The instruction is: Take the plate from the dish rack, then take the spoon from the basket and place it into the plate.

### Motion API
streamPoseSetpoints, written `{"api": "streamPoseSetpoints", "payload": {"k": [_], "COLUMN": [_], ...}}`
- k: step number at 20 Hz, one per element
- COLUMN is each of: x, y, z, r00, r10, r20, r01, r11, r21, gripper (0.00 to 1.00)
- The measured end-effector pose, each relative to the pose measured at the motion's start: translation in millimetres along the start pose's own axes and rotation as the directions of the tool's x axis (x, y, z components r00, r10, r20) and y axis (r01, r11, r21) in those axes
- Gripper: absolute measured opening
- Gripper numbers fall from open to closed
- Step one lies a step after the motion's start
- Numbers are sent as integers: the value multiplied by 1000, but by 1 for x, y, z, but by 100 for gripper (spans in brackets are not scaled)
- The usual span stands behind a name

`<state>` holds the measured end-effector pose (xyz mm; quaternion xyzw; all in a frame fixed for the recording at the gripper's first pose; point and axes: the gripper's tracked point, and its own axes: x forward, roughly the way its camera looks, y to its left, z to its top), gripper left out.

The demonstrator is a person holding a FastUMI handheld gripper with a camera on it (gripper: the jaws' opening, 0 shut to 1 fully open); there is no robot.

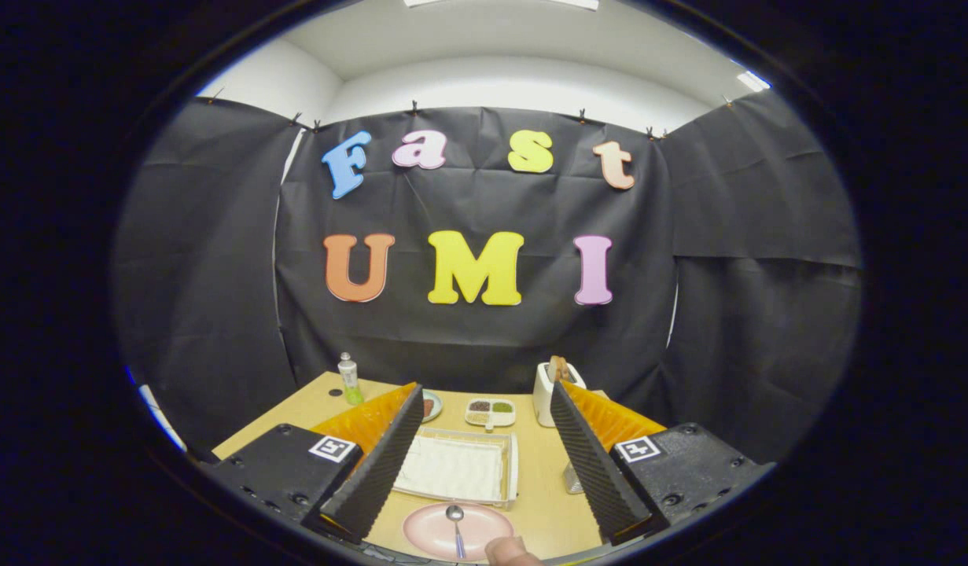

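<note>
Gripper (484,460) fingers spread wide, nothing btwn them but air. Spoon (456,528) lies in the pink plate (428,531) (fingertip (509,550) at its rim) on a wooden table (542,487); beyond: clear tray (456,469), snack dish (490,411), toaster (548,391), bottle (348,377), white room walls.

**Spoon lying in the pink plate**

The round, shallow pink plate (458,531) lies flat on the light wooden tabletop (542,487), close to its near edge and about midway along it. It sits right side up, its rim touching nothing else.

The small metal spoon (456,528) rests inside the plate, near the middle. Its shiny oval bowl points toward the far edge of the tabletop, and its thin handle, bluish along its length, runs straight back toward the near edge, ending at about the plate's near rim.
</note>
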<state>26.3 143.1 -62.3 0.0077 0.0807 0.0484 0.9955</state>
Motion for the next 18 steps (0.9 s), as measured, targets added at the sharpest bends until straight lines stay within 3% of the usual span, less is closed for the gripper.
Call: {"api": "streamPoseSetpoints", "payload": {"k": [18], "x": [-8], "y": [-26], "z": [7], "r00": [998], "r10": [-14], "r20": [56], "r01": [19], "r11": [997], "r21": [-81], "gripper": [100]}}
